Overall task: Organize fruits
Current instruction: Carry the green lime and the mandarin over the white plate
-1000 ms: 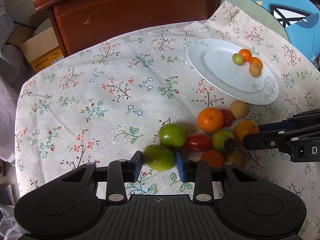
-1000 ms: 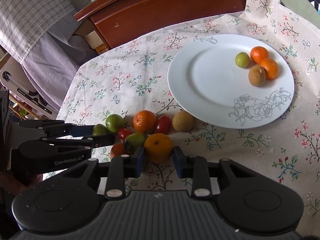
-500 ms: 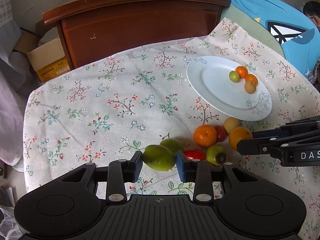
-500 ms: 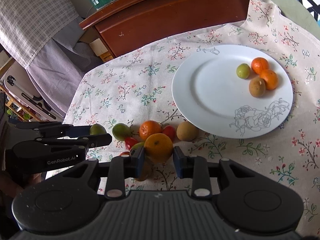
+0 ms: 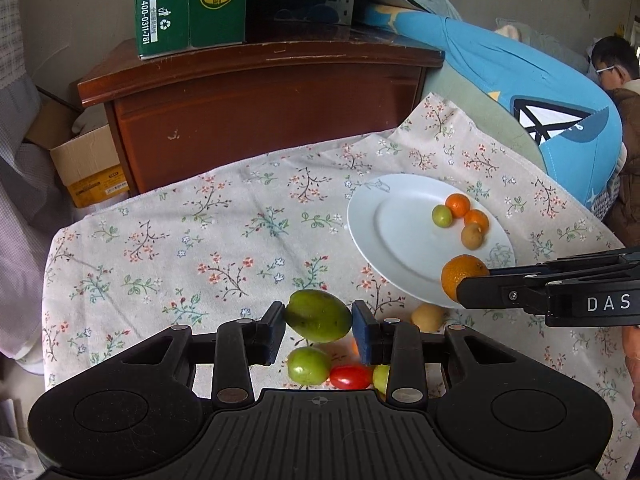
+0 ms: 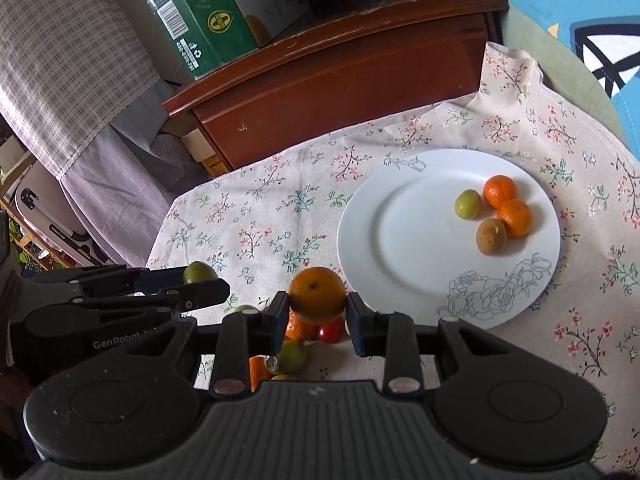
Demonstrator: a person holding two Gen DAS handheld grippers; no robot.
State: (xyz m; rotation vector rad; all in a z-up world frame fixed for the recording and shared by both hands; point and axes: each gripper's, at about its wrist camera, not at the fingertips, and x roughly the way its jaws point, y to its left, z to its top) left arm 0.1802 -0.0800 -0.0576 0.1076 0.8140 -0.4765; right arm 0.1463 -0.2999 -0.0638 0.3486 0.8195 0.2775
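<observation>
My left gripper is shut on a green fruit and holds it above the floral tablecloth. My right gripper is shut on an orange, lifted near the front-left rim of the white plate. In the left wrist view the right gripper shows at the right with that orange. On the plate lie two small oranges, a green fruit and a brown fruit. Below the grippers a green fruit, a red tomato and a brown fruit remain on the cloth.
A dark wooden cabinet stands behind the table with a green carton on top. A cardboard box sits on the floor at the left. A blue cushion and a seated person are at the right.
Both grippers have risen from the cloth, each carrying its fruit: the left with the green fruit, the right with the orange. The fruit pile now lies lower in both views.
</observation>
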